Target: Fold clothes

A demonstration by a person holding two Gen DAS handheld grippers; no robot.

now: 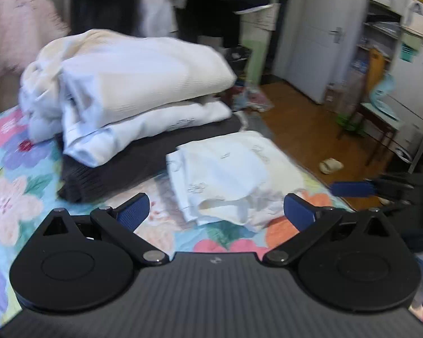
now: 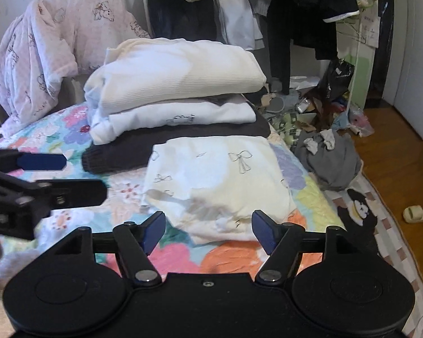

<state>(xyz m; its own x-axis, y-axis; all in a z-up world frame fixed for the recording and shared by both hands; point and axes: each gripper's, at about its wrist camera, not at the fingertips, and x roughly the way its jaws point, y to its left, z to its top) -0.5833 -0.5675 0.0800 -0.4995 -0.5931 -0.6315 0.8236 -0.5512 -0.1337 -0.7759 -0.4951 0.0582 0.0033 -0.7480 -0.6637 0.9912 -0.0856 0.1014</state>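
where view blurs, perhaps wooden floor (image 1: 301, 129) beyond floral bedspread (image 2: 183, 259)

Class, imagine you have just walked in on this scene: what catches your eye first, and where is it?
A tall stack of folded clothes, cream and white on a dark sweater, sits mid-bed on the flowered bedspread. In front lies a folded white garment with bow prints, both open grippers poised near it. Clutter litters the floor beyond.

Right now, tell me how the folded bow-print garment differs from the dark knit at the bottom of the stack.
The bow-print garment is cream with small bow outlines; the dark knit is plain charcoal with a ribbed edge. The bow-print garment lies alone on the floral bedspread with nothing on it; the dark knit carries two pale folded pieces. The bow-print garment lies nearer the grippers. Both are folded flat on the bed.
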